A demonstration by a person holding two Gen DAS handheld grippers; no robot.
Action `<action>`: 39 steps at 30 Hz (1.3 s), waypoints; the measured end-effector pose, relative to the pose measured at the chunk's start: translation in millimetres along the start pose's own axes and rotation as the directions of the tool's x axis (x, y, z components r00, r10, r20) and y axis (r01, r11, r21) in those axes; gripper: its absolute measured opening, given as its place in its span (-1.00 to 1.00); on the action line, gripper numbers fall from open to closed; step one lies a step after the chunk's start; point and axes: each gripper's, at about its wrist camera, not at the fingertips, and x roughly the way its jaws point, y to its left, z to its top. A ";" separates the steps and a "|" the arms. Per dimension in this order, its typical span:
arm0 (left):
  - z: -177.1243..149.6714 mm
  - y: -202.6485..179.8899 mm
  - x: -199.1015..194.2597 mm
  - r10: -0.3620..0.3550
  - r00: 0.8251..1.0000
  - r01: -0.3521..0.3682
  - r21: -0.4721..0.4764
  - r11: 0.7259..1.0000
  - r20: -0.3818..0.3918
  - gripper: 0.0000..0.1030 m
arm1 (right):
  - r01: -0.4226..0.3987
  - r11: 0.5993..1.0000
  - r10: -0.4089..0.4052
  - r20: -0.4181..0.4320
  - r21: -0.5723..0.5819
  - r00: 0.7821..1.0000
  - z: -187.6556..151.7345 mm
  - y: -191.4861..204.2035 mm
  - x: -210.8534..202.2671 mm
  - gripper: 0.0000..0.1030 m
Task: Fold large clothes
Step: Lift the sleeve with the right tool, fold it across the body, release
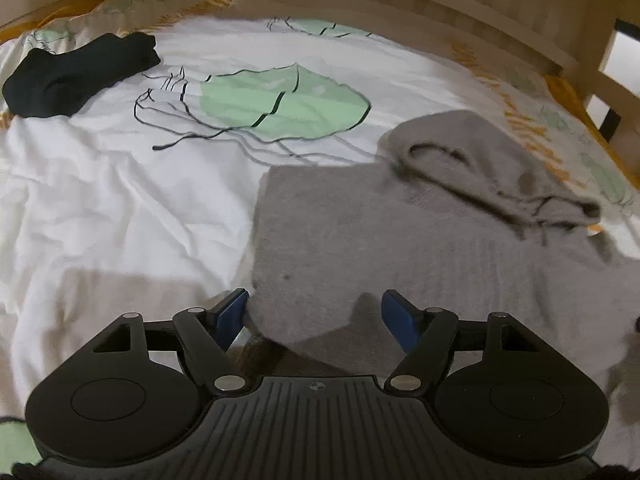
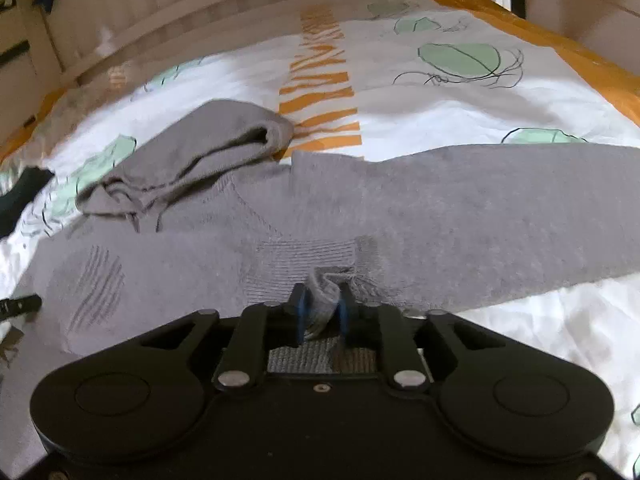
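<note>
Black knitted garment [image 1: 80, 76] lay bunched at the far left of the white duvet printed with green leaf shapes and orange stripes [image 1: 120, 184], well apart from everything else. Further right, spread flat across that duvet, lay the grey knitted hooded sweater [image 1: 360, 240], hood [image 1: 492, 168] crumpled toward the pale wooden bed frame [image 1: 400, 4]. Hovered over the sweater's near corner was the black left gripper with blue pads [image 1: 316, 312], jaws wide apart, grey fabric lying between and beneath them but not pinched by either pad. Seen from the right wrist, the same sweater [image 2: 440, 208] stretched across the bed, one sleeve [image 2: 540, 200] reaching out to the right edge, hood [image 2: 208, 148] heaped at the left beside an orange stripe. Clamped on a small bunched fold of the ribbed grey cuff [image 2: 308, 256] was the black right gripper [image 2: 322, 308], jaws narrowly set with the fold pressed between the blue pads.
</note>
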 end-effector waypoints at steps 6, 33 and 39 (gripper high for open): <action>8.5 -47.5 -18.8 0.034 0.998 -0.038 0.108 0.993 0.043 0.44 | -0.003 1.000 0.002 0.071 0.009 0.998 4.9 -5.6 -23.4 0.24; -41.0 -274.6 42.1 -0.202 0.974 0.225 0.401 0.888 -0.100 0.39 | 0.281 0.839 -0.367 0.103 0.467 0.924 11.2 -285.5 -86.1 0.38; -53.5 -275.1 39.7 -0.201 0.979 0.195 0.437 0.878 -0.033 0.48 | 0.251 0.823 -0.371 0.147 0.509 0.917 17.8 -312.0 -70.5 0.38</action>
